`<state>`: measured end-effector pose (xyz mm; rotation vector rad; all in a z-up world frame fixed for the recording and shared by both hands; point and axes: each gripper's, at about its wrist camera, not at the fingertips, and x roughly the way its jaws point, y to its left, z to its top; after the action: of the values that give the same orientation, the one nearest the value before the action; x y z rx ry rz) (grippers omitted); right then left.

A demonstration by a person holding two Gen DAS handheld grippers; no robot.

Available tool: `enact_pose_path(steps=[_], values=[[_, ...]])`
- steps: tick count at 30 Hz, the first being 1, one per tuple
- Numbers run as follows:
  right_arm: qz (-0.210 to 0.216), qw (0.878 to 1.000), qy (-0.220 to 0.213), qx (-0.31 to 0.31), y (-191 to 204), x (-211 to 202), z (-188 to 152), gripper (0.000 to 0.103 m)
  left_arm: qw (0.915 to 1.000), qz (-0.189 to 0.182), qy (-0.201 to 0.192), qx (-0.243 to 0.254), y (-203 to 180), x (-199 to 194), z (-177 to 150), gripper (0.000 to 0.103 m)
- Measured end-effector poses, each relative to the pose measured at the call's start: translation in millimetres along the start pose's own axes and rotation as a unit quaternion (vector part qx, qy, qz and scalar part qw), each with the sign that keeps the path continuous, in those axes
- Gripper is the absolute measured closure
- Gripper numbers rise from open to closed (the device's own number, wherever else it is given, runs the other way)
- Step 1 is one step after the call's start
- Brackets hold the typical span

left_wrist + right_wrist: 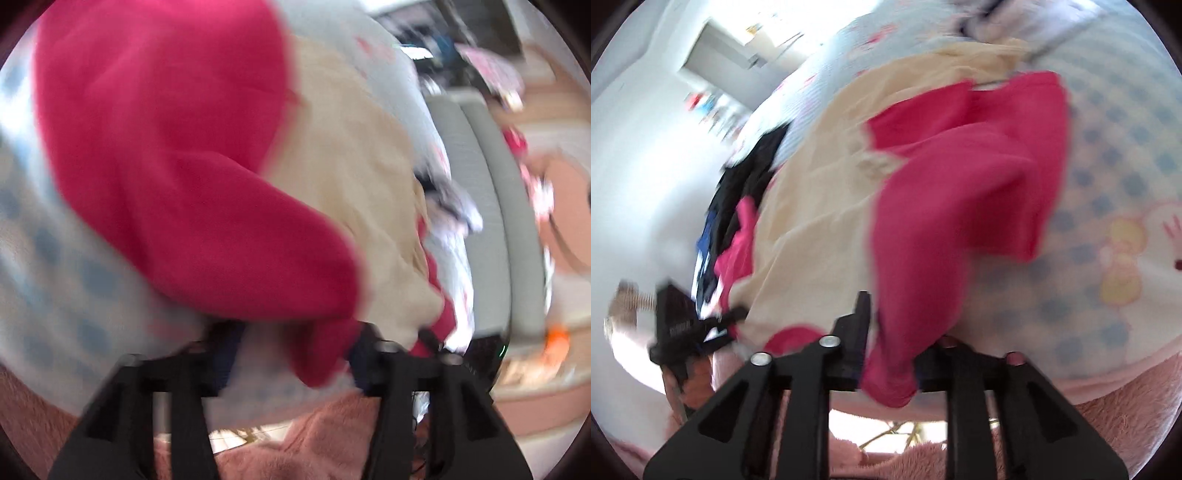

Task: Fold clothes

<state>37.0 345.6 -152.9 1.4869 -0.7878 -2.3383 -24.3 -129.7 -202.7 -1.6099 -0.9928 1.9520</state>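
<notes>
A red garment (pixel 166 166) lies spread over a cream garment (pixel 351 184) on the bed. In the left wrist view its lower edge droops between the fingers of my left gripper (pixel 295 354), which stand wide apart and do not pinch it. In the right wrist view the same red garment (pixel 960 177) hangs down across my right gripper (pixel 894 332). It covers the right finger, while the left finger (pixel 862 314) stands free beside the cloth. The left gripper (pixel 701 325) also shows at the far left of that view, at the edge of the cream garment (pixel 812 221).
The bedding (pixel 1108 184) is white with blue dots and a cartoon print. A pink fluffy blanket (pixel 1126 424) lies at the near edge. A heap of dark and pink clothes (pixel 738 206) sits beyond the cream garment. A grey padded edge (pixel 480 221) borders the bed.
</notes>
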Motion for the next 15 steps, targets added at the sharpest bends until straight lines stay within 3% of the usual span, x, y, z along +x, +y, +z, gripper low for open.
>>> enact_pose_path(steps=[3,5,8,9,12,15], values=[[-0.001,0.999,-0.012,0.036,-14,-1,13,0.059,0.9998,-0.017,0.002,-0.011,1,6,9,0.048],[-0.002,0.998,-0.020,0.060,-23,-2,21,0.059,0.9994,-0.028,0.003,-0.017,2,10,15,0.047],[0.026,0.996,-0.043,0.075,-20,-14,30,0.059,0.9919,-0.121,0.014,-0.037,1,7,11,0.043],[0.034,0.995,-0.053,0.075,-16,-16,32,0.059,0.9904,-0.133,0.004,-0.036,2,2,10,0.041],[0.035,0.996,-0.044,0.065,-4,-5,33,0.051,0.9911,-0.125,-0.020,-0.041,6,-5,13,0.038],[0.030,0.998,-0.012,0.052,1,16,31,0.053,0.9914,-0.118,-0.024,-0.051,5,0,19,0.040]])
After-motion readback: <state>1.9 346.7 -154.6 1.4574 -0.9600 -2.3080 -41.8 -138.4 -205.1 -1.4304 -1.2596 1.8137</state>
